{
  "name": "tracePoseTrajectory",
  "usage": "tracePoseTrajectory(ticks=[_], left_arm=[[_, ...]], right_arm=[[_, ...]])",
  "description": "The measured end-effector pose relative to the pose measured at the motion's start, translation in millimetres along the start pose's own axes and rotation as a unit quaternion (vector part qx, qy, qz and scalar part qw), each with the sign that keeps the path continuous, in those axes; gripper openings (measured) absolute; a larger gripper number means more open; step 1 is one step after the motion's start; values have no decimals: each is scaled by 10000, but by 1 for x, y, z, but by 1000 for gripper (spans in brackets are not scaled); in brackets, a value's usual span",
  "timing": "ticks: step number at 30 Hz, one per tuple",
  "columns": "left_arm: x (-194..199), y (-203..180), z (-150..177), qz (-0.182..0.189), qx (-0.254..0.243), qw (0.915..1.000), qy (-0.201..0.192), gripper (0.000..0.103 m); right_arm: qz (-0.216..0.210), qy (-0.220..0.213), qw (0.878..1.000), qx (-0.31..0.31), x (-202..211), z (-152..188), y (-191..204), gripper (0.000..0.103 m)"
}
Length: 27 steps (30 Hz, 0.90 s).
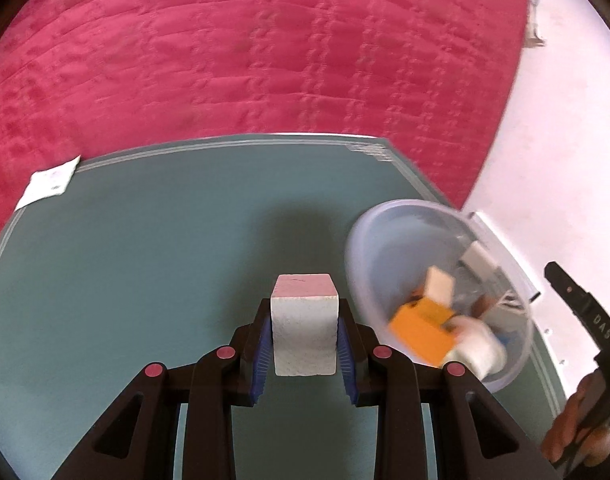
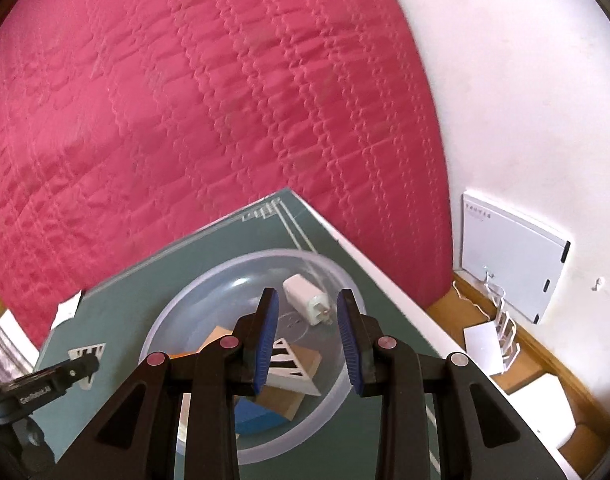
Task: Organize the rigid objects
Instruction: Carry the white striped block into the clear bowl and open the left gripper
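Note:
My left gripper [image 1: 305, 308] is shut on a white block with a pink top [image 1: 305, 332] and holds it over the green mat [image 1: 145, 260]. To its right stands a clear plastic bowl [image 1: 369, 232] with an orange block [image 1: 421, 332], a wooden block [image 1: 439, 284], a white charger [image 1: 479, 260] and a white roll [image 1: 481, 348] inside. My right gripper [image 2: 308, 300] hovers over the bowl [image 2: 209, 268], jaws drawn close with nothing between them. Beyond its tips lies the charger [image 2: 301, 290]. A blue block [image 2: 257, 416] is also in the bowl. The right gripper [image 1: 557, 276] shows at the edge of the left wrist view.
The mat lies on a red quilt [image 1: 265, 60], with a white paper slip [image 1: 49, 180] at its left edge. A white wall is to the right, with a flat white box [image 2: 513, 256] and a white rack [image 2: 505, 332] on the wooden floor. A hand [image 1: 573, 432] holds the right gripper.

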<state>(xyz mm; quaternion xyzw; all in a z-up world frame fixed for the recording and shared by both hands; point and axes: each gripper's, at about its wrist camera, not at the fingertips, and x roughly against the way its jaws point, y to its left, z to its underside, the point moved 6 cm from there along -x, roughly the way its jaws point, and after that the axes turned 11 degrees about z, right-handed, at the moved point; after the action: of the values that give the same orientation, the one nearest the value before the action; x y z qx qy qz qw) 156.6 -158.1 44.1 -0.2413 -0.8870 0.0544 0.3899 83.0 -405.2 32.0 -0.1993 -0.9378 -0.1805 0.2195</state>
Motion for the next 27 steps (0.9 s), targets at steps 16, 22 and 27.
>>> tracePoseTrajectory(ticks=[16, 22, 27], left_arm=[[-38, -67, -21, 538, -625, 9966, -1, 52], [-29, -59, -20, 459, -512, 9975, -177, 75], [-18, -46, -17, 203, -363, 9987, -294, 80]], right_arm=[[400, -271, 9983, -316, 7, -5, -19, 62], [542, -258, 9971, -467, 6, -8, -27, 69], [805, -288, 9941, -672, 7, -11, -41, 71]])
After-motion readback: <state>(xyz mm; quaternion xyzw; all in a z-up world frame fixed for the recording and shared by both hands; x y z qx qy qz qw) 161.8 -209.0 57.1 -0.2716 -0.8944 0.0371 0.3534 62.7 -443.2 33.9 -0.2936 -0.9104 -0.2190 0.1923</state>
